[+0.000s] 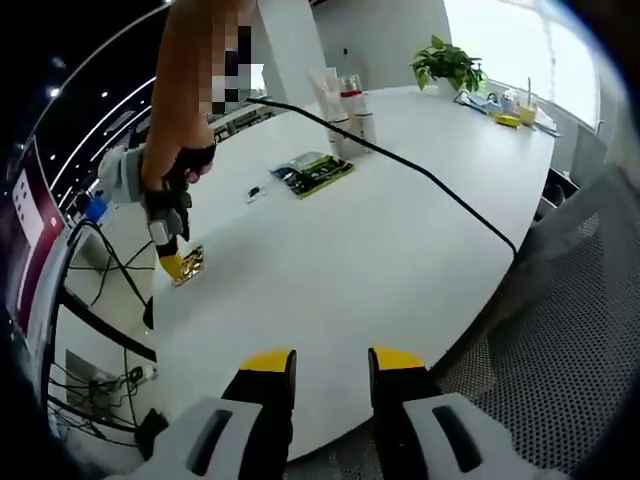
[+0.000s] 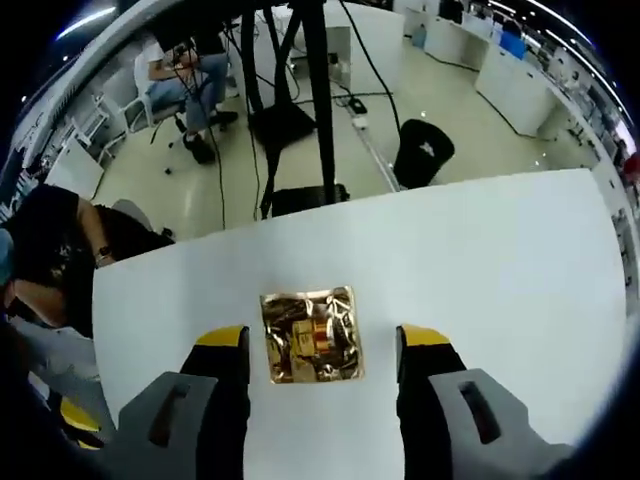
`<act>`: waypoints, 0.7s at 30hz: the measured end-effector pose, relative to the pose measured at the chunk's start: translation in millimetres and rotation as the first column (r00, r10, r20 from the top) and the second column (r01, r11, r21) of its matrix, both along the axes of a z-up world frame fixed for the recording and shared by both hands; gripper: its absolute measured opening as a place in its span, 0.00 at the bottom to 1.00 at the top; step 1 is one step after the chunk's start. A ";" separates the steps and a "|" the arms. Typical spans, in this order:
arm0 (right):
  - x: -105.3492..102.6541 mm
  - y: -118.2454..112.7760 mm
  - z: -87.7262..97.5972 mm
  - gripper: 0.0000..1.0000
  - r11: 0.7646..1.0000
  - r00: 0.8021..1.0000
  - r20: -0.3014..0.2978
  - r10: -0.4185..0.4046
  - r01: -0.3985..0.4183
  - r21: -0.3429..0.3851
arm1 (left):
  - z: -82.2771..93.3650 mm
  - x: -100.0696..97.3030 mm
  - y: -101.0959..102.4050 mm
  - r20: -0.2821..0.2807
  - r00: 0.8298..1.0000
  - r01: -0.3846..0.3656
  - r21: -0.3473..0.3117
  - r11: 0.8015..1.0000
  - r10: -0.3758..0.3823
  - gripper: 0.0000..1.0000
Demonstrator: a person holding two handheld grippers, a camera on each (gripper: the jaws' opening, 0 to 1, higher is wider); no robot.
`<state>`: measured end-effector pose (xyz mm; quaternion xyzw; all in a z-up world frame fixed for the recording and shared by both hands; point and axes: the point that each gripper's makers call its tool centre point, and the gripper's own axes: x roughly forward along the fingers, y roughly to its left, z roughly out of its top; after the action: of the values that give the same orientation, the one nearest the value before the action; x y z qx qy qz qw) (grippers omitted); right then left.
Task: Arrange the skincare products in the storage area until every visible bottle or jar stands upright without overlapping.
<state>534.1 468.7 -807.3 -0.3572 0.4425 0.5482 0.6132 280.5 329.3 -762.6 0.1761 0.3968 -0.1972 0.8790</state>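
One gold foil sachet (image 2: 311, 335) lies on the one white table (image 1: 400, 250) — a single green-and-black packet (image 1: 313, 172) too. About three or four skincare bottles (image 1: 345, 115) stand clustered — exact count unclear. One potted plant (image 1: 448, 66), one black cable (image 1: 420, 175).

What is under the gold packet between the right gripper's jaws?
The gold packet lies flat on the white table, framed by the open right gripper. Bare tabletop surrounds it; whatever lies directly beneath is covered by the packet itself.
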 end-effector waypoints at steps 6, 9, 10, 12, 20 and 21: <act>14.3 2.1 -12.1 0.52 0.997 0.999 0.030 0.041 -0.039 -0.071 | 2.9 1.2 -0.3 0.015 1.000 -0.002 -0.008 1.000 0.003 0.29; 6.0 -3.7 -9.5 0.51 0.995 0.999 0.031 0.038 -0.035 -0.088 | 3.4 1.5 -0.2 0.020 1.000 0.001 -0.006 1.000 -0.001 0.29; 1.4 -4.4 -8.3 0.49 0.995 0.999 0.030 0.038 -0.035 -0.088 | 3.2 1.6 0.0 0.019 1.000 0.000 -0.006 1.000 0.000 0.29; -3.5 -5.8 -7.8 0.45 0.991 0.996 0.023 0.087 -0.084 -0.108 | 3.5 1.8 0.0 0.021 1.000 0.000 -0.007 1.000 0.000 0.28; -5.8 -11.3 -7.8 0.36 0.981 0.993 0.022 0.120 -0.115 -0.158 | 6.5 2.1 -3.2 0.035 0.999 0.013 -0.021 1.000 -0.013 0.27; -7.4 -11.6 -7.7 0.36 0.979 0.992 0.020 0.123 -0.118 -0.163 | 6.2 1.9 -3.7 0.033 0.999 0.014 -0.022 1.000 -0.013 0.27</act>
<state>526.7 457.1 -815.0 -0.4403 0.4537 0.5412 0.5545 282.5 325.6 -756.5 0.1723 0.3789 -0.2047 0.8859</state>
